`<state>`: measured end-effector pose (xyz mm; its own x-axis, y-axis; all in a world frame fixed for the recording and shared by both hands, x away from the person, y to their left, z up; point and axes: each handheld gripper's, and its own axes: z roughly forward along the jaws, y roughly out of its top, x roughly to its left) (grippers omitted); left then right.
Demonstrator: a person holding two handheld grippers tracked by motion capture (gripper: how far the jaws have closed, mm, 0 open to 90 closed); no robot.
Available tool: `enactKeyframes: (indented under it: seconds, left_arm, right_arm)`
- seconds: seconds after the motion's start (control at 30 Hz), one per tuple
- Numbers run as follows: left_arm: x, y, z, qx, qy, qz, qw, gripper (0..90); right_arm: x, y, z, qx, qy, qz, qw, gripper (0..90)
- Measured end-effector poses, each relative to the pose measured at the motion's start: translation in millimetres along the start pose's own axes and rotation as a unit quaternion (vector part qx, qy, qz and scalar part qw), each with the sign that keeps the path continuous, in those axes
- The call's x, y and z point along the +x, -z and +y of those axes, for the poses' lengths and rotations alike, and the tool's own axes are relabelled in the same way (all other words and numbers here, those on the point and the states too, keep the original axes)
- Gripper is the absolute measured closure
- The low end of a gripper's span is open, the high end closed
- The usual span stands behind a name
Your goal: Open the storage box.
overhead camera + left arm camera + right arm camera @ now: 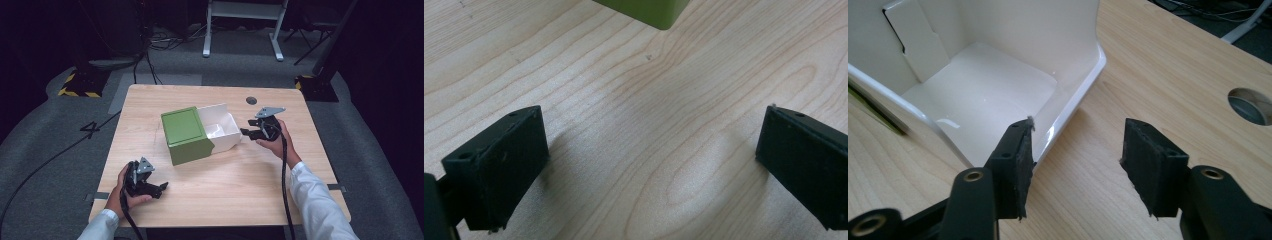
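Left gripper spread wide, empty, low near table edge; right gripper parted beside white tray sliding from green sleeve mid-table. Best: pinch tray wall squarely, brace sleeve.

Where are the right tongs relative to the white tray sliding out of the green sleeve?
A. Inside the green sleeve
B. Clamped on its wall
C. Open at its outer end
C: the right tongs stand open at the white tray's outer end, gripping nothing.
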<state>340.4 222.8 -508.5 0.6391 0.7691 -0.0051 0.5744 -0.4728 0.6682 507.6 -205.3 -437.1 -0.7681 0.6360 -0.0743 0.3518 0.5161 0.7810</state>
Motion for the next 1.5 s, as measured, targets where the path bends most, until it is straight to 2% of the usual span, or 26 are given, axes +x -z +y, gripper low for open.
enactKeyframes:
  seconds: [0.17, 0.37, 0.5, 0.77, 1.27, 1.5]
  left_arm:
    - [-0.1, 0.0, 0.0, 0.000, 0.000, 0.000, 1.0000, 0.5]
    - [0.0, 0.0, 0.0, 0.000, 0.000, 0.000, 1.0000, 0.5]
    - [0.0, 0.0, 0.0, 0.000, 0.000, 0.000, 1.0000, 0.5]
    - [0.0, 0.0, 0.0, 0.000, 0.000, 0.000, 1.0000, 0.5]
    - [0.0, 0.0, 0.0, 0.000, 0.000, 0.000, 1.0000, 0.6]
    - [0.0, 0.0, 0.0, 0.000, 0.000, 0.000, 1.0000, 0.5]
  right_arm:
    - [-1.3, 6.2, 2.0, 0.001, 0.004, -0.003, 1.0000, 41.3]
    - [-2.8, 16.6, 3.9, -0.001, 0.012, -0.018, 0.9998, 35.5]
    - [-2.7, 22.2, 4.2, 0.013, 0.020, -0.029, 0.9993, 29.0]
    - [-1.0, 30.5, 5.5, 0.027, 0.033, -0.033, 0.9985, 24.9]
    - [5.4, 50.7, 4.4, 0.046, 0.056, -0.029, 0.9970, 23.0]
    - [5.1, 58.8, -2.2, 0.053, 0.055, -0.030, 0.9966, 22.6]
